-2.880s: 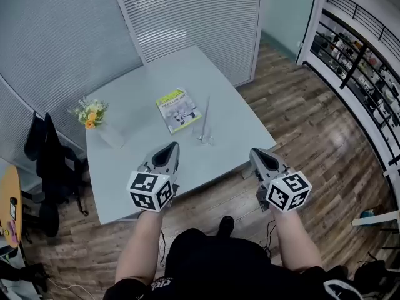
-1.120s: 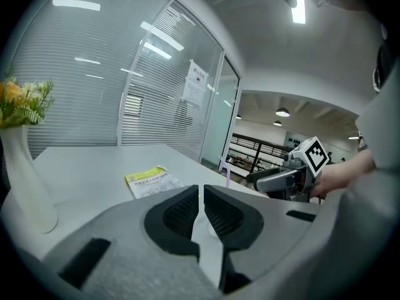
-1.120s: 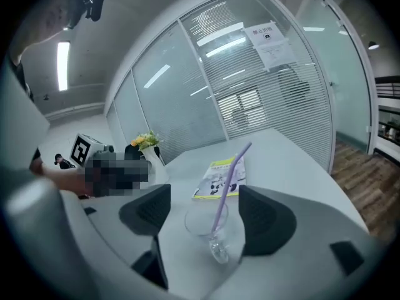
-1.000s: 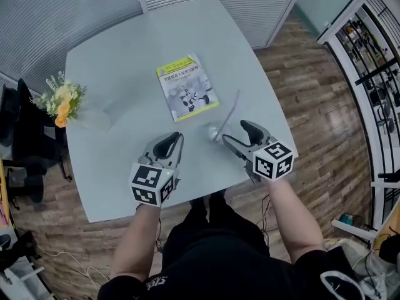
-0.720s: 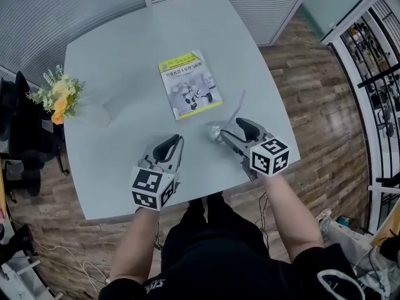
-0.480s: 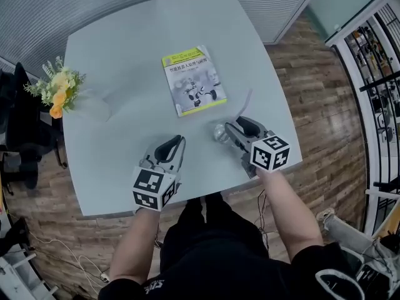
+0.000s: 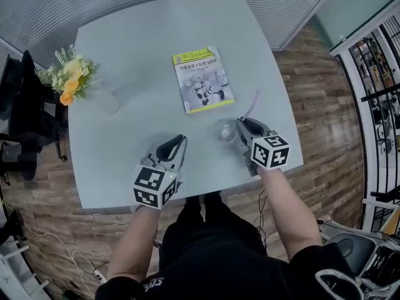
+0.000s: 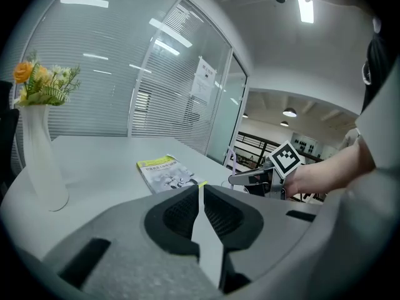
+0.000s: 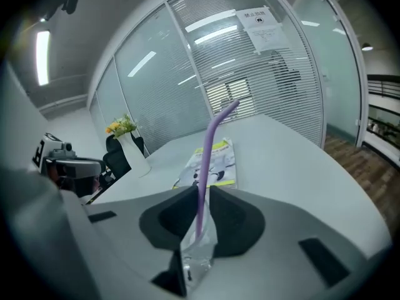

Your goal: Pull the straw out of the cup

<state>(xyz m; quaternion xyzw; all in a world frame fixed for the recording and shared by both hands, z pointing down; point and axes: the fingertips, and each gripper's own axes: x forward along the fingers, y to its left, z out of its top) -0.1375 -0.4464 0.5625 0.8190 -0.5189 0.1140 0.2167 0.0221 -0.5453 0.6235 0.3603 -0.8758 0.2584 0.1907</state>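
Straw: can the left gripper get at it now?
Likely yes: the straw stands free above the cup, which sits between the right gripper's closing jaws, and only table separates it from the shut left gripper.

Open table (image 7: 134, 139) spreads between vase (image 7: 105, 99) and booklet (image 7: 203, 80); the booklet lies just behind the cup (image 7: 226, 132).

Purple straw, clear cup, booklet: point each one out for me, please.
purple straw (image 9: 204, 167), right gripper view, on its straight shaft below the bend.
clear cup (image 9: 199, 256), right gripper view, on its transparent wall below the straw.
booklet (image 7: 202, 80), head view, on the middle of its cover.
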